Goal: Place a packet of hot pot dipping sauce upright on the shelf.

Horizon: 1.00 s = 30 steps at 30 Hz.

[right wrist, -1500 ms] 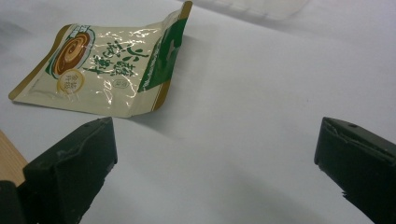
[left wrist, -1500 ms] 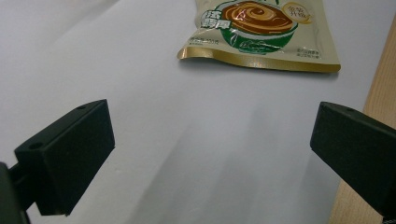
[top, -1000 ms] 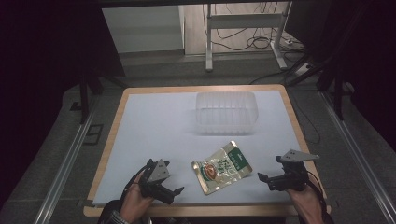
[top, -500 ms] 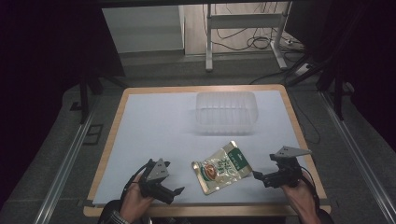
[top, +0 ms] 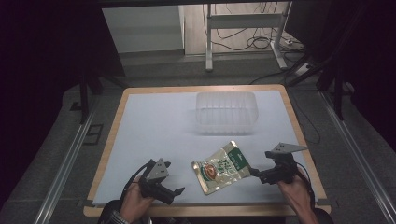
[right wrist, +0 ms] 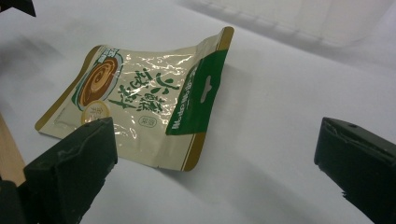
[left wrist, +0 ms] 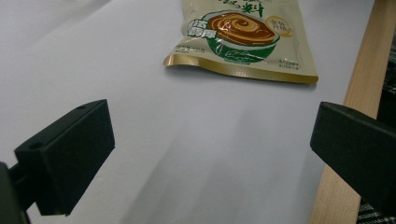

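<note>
A cream and green snack pouch [top: 220,167] with a printed bowl lies flat near the table's front edge. In the right gripper view the pouch [right wrist: 140,102] has its green header end curled up. My right gripper [top: 256,173] is open just right of it, jaws pointing at its right edge, nothing between them [right wrist: 215,168]. My left gripper [top: 173,179] is open at the pouch's left, a short gap away. Its jaws [left wrist: 210,154] stand wide over bare table, with the pouch [left wrist: 243,37] ahead of them.
A clear plastic container [top: 227,112] stands upright behind the pouch, toward the back of the white tabletop [top: 154,126]. The wooden table rim [left wrist: 359,93] runs close beside the left gripper. Metal frame legs and cables lie on the floor beyond the table.
My right gripper has slid left and slightly forward, closing the gap to the pouch's right edge. The left gripper and the pouch have stayed put.
</note>
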Tool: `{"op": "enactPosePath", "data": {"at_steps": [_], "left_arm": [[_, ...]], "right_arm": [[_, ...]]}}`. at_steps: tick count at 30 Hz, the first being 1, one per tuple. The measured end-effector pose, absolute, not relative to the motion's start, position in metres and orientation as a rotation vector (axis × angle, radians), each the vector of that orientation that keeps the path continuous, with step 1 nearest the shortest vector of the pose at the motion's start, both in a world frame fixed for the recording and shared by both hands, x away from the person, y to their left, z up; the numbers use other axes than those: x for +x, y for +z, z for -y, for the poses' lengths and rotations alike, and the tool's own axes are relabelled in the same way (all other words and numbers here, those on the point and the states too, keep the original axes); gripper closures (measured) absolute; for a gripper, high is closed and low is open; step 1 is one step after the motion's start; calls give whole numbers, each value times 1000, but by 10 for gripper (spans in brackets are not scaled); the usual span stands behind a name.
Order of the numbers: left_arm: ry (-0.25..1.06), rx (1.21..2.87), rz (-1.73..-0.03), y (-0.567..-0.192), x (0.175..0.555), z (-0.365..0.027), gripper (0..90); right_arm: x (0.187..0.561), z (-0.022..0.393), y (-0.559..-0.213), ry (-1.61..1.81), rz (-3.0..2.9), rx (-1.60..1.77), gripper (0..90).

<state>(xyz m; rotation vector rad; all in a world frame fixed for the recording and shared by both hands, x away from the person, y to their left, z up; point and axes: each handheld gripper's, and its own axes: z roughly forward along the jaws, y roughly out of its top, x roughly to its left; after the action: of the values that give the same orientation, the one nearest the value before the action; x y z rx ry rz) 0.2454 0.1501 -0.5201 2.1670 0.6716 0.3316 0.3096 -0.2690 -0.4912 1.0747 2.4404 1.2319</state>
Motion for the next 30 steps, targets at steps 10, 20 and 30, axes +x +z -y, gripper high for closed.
{"op": "enactPosePath", "data": {"at_steps": [10, 20, 30], "left_arm": [[363, 2182, -652, -520, 244, -149, 0], [372, 2193, -648, -521, 244, -148, 0], [374, 2206, -641, -522, 244, -147, 0]], "right_arm": [[318, 250, -495, 1171, -2443, 1077, 0], [328, 234, -502, 1084, -2501, 1083, 24], [337, 218, -509, 1010, -2528, 1077, 24]]}}
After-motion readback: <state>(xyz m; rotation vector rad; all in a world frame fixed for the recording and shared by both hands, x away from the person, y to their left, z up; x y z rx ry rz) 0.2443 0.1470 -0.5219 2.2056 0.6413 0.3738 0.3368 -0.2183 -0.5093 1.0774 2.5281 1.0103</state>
